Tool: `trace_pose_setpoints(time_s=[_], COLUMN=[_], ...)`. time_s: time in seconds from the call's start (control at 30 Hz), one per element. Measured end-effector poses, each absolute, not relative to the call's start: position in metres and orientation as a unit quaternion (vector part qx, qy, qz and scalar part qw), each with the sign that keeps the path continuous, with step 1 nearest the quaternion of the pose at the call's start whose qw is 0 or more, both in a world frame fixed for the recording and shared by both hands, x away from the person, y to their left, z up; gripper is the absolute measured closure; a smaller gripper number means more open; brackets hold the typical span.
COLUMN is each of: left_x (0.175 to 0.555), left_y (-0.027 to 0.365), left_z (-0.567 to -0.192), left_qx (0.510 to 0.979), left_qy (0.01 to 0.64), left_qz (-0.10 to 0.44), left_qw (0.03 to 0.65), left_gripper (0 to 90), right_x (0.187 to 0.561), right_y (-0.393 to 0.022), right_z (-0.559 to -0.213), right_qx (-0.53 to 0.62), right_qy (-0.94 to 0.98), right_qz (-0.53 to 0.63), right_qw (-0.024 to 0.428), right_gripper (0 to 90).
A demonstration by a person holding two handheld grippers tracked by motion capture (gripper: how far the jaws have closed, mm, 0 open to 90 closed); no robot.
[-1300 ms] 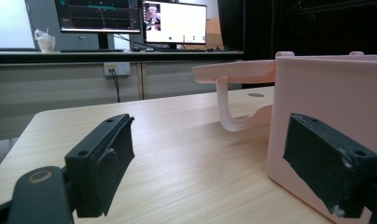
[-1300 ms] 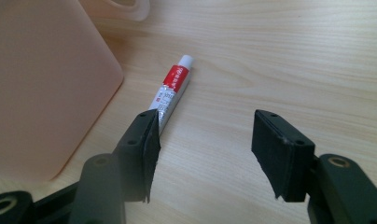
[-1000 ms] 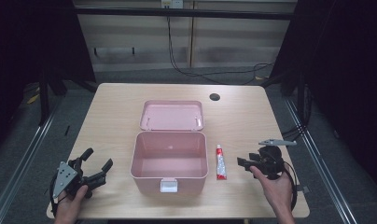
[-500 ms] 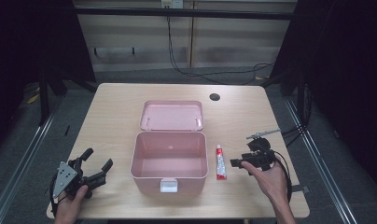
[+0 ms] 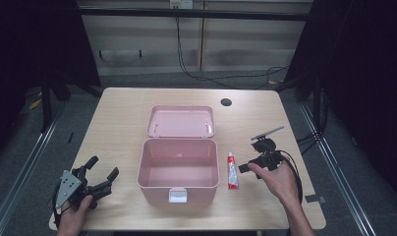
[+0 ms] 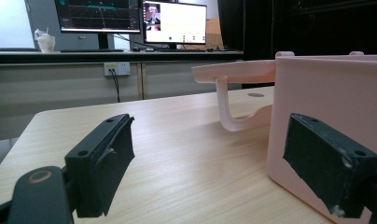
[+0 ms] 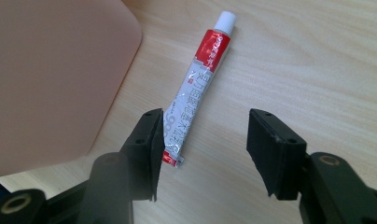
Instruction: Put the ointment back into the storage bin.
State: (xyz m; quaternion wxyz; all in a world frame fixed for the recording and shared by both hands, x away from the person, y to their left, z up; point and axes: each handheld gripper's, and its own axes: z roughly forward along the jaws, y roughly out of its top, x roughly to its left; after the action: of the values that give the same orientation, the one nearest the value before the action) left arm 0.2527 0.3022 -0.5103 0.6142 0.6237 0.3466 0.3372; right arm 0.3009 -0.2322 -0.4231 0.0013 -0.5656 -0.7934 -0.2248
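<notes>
- Right gripper (image 5: 246, 166) has slid left across the table (image 5: 123, 123) toward the tube (image 5: 232, 171) over the last second; earlier it sat farther right, near the table's right edge.
- Jaws have just been closing but are still apart; in the right gripper view the tube (image 7: 196, 84) lies mostly ahead of them, its crimped end just beside the left jaw, nothing pinched yet.
- Tube lies flat on the table, just right of the open pink box (image 5: 179, 169), cap pointing away from the person; it hasn't shifted between frames.
- Left gripper (image 5: 100, 176) unchanged, parked at the front left of the table, jaws wide open and empty; left gripper view has the box wall (image 6: 326, 93) close on one side.
- Read: approach for a pick of the tube, likely to go in the box. Gripper is off to one side, so it probably needs to centre on the tube before clamping.
</notes>
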Motion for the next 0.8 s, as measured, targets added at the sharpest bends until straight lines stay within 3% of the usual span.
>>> trace_pose_setpoints(time_s=[0.4, 0.8], left_x=[0.253, 0.253], left_y=[0.302, 0.303], left_z=[-0.510, -0.510], left_qx=[0.624, 0.625], left_qy=[0.347, 0.345], left_qz=[0.337, 0.337], left_qw=[0.614, 0.614], left_gripper=[15.7, 15.7], right_x=[0.322, 0.343], right_y=[-0.215, -0.195], right_z=[-0.425, -0.440], right_qx=[-0.575, -0.578], right_qy=[-0.800, -0.807], right_qz=[-0.168, -0.106], right_qw=[0.026, 0.049], right_gripper=[49.5, 59.8])
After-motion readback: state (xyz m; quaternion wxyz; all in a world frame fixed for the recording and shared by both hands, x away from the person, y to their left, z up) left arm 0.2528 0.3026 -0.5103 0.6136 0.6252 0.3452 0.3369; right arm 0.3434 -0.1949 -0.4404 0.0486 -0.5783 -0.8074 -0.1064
